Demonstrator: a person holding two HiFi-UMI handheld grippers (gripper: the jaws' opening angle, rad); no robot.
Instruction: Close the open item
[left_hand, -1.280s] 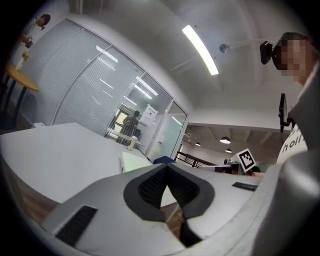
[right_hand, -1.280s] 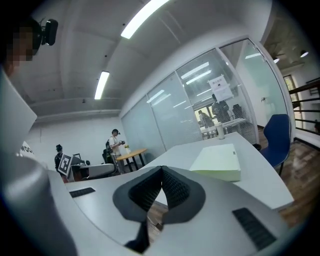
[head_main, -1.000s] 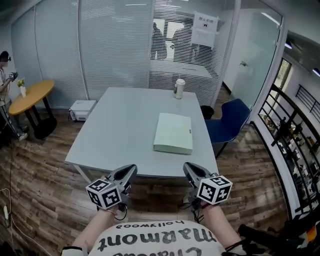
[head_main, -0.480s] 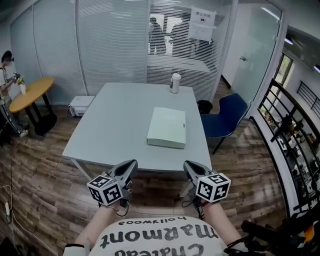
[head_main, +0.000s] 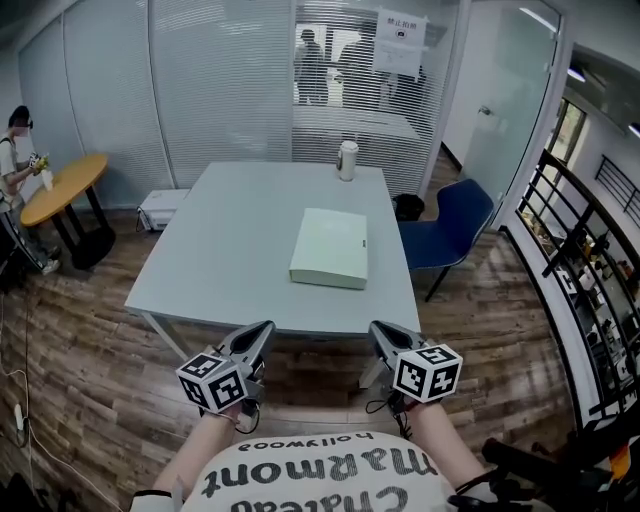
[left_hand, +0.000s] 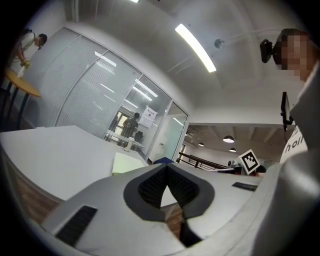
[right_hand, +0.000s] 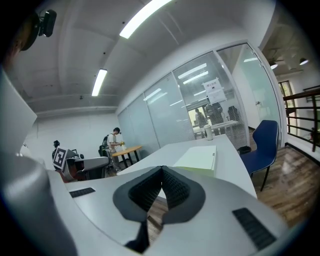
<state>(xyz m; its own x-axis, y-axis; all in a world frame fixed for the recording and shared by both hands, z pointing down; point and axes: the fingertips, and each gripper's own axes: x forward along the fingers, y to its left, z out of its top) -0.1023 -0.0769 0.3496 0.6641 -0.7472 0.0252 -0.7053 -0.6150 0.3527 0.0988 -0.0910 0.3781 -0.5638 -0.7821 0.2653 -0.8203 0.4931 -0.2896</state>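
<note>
Head view: the pale green folder (head_main: 330, 247) lies flat on the grey table (head_main: 240, 240), towards its right side. A tumbler (head_main: 347, 160) stands at the table's far edge. The left claw (head_main: 258, 338) and right claw (head_main: 382, 336) are held just short of the table's near edge, both pinched narrow.

Left gripper view: the left claw (left_hand: 166, 167) has its tips together with nothing between them, and the folder (left_hand: 127, 162) shows on the table beyond.

Right gripper view: the right claw (right_hand: 161, 170) is likewise closed and empty, with the folder (right_hand: 197, 157) on the table ahead.
</note>
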